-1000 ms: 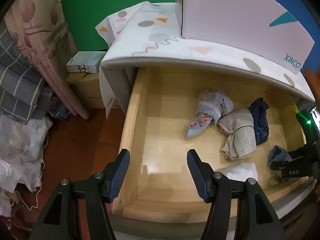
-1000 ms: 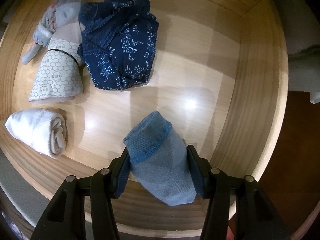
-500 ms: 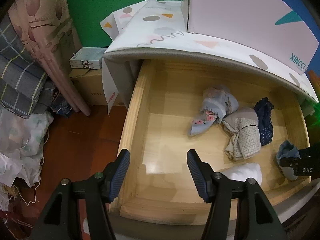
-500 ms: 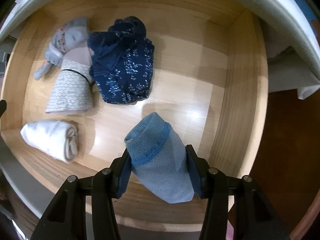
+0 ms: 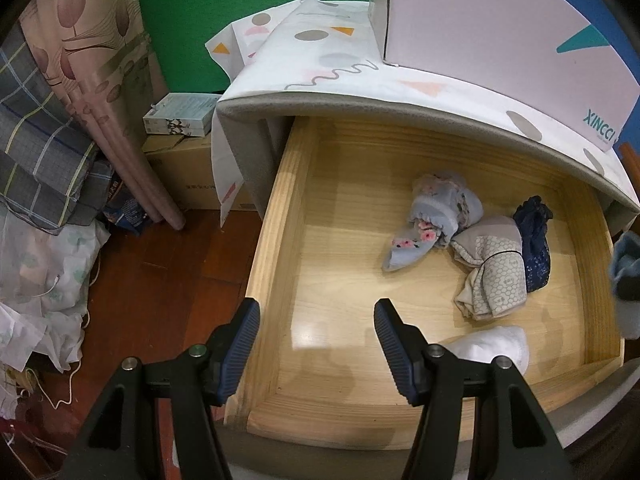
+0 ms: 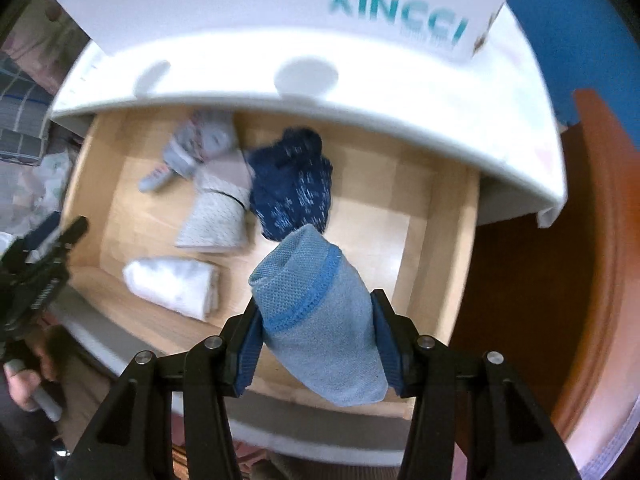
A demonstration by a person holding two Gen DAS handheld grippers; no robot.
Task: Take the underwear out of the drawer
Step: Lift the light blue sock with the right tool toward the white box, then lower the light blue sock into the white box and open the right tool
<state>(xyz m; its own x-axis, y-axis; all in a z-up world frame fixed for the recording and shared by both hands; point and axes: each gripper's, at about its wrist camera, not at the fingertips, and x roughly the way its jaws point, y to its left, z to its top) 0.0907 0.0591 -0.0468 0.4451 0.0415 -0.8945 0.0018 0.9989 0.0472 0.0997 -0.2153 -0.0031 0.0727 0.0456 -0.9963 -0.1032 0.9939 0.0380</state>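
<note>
My right gripper [image 6: 316, 340] is shut on a rolled light-blue underwear [image 6: 320, 320] and holds it in the air above the open wooden drawer [image 6: 440, 264]. That roll shows at the right edge of the left wrist view [image 5: 626, 276]. My left gripper [image 5: 316, 344] is open and empty above the drawer's front left corner [image 5: 272, 280]. In the drawer lie a floral grey roll [image 5: 436, 220], a honeycomb-print beige piece [image 5: 492, 276], a navy floral piece [image 5: 534, 240] and a white roll [image 5: 492, 344].
A white XINCCI box [image 5: 500, 32] stands on the patterned cloth covering the cabinet top [image 5: 320, 68]. Cardboard boxes [image 5: 188, 168], a curtain [image 5: 92, 92] and piled fabric [image 5: 36, 248] stand on the red-brown floor to the left.
My right gripper has lifted the light-blue roll up and back out of the drawer. My left gripper has pulled back slightly and stays open.
</note>
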